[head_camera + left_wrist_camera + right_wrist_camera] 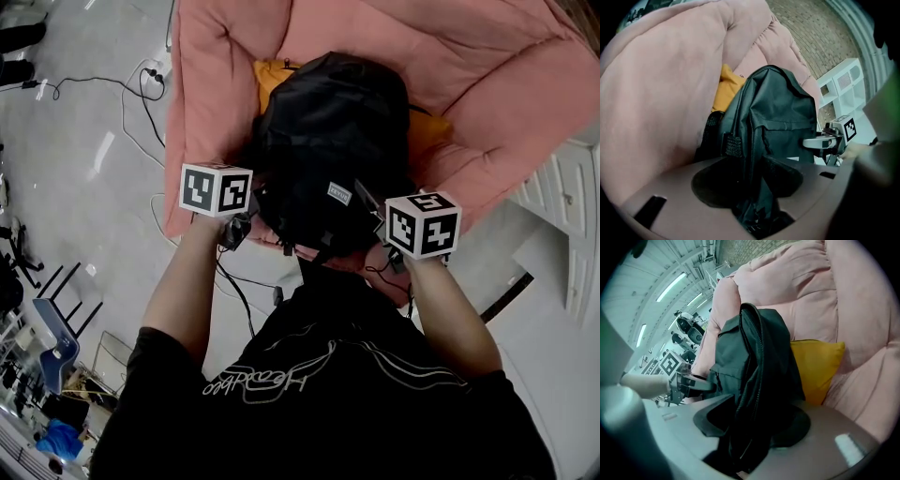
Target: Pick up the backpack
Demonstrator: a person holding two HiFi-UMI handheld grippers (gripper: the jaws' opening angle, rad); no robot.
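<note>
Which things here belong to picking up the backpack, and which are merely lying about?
Belonging to the job: black backpack; left gripper and right gripper, each with its jaws either side of backpack fabric.

Lying about: yellow cushion; pink sofa; floor cables; white cabinet.

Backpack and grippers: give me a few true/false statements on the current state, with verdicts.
1. The backpack is black and sits on the pink seat. True.
2. A yellow cushion lies behind the backpack. True.
3. The backpack lies on the floor. False: it is on the pink seat.
4. Only one gripper is at the backpack. False: the left gripper and the right gripper flank it, one on each side.
5. Nothing is between the left gripper's fingers. False: backpack fabric stands between them.
6. Backpack fabric also stands between the right gripper's fingers. True.
</note>
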